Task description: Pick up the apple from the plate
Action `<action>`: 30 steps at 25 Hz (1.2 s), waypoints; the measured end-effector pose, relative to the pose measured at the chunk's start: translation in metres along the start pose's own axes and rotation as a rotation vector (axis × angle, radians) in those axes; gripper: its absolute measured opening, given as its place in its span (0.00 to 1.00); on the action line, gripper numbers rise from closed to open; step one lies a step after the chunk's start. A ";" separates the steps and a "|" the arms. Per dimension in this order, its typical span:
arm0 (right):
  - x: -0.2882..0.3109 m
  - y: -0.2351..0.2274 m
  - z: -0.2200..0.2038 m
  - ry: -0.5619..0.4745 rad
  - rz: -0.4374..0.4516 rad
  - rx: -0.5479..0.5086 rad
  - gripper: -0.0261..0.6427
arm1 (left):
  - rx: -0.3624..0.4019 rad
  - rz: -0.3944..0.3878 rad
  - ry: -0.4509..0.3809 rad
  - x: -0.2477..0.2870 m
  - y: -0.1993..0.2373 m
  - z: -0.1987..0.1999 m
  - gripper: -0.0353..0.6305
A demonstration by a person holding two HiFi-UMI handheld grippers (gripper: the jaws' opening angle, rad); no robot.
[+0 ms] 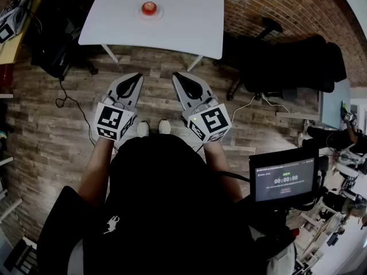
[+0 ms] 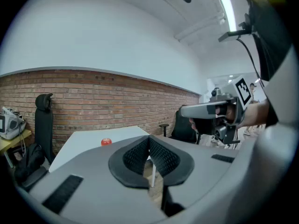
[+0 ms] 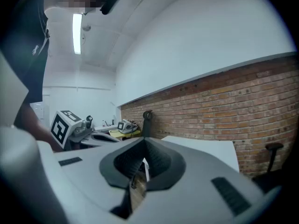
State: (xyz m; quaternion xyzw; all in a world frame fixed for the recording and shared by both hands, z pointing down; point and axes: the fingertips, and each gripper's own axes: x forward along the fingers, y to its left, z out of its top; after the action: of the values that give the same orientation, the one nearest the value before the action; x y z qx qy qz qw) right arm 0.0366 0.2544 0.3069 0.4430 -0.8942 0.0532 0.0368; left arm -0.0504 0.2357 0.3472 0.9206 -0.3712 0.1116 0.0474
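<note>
The apple [image 1: 149,7] is red and sits on a pale plate [image 1: 159,16], which stands on the far half of the white bench [image 1: 189,22], close to the brick wall [image 1: 269,4]. Nothing else lies on the bench near it.

Both grippers are held side by side over the wooden floor [image 1: 51,136], on the person's side of the bench's near edge, and they point toward the bench. The left gripper [image 1: 136,77] has its jaws pressed together, and nothing is between them. The right gripper [image 1: 178,75] also has its jaws pressed together and holds nothing.

The apple is well apart from both pairs of jaws. In the head view it lies ahead of them, about between the two grippers and a little more in line with the left one. In the left gripper view the apple [image 2: 106,142] shows as a small red spot on the bench [image 2: 84,146], far beyond the closed jaws of the left gripper [image 2: 149,140] and to the left of their tips; the right gripper [image 2: 219,111] is beside, at the right. In the right gripper view the closed jaws of the right gripper [image 3: 144,142] point at the bench [image 3: 205,148] and the brick wall [image 3: 224,106]
</note>
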 end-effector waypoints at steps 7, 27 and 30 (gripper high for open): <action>-0.001 0.001 -0.002 -0.006 0.009 0.002 0.04 | -0.001 0.014 0.025 -0.006 0.000 -0.006 0.06; -0.020 -0.018 -0.012 0.022 0.075 0.019 0.04 | 0.034 0.058 0.034 0.019 -0.028 0.006 0.06; -0.023 -0.026 -0.009 0.015 0.087 0.014 0.05 | 0.040 0.063 0.053 0.026 -0.035 0.008 0.06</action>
State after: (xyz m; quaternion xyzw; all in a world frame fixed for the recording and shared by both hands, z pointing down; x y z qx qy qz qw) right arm 0.0718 0.2580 0.3146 0.4035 -0.9119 0.0643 0.0382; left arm -0.0070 0.2418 0.3457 0.9059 -0.3964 0.1450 0.0352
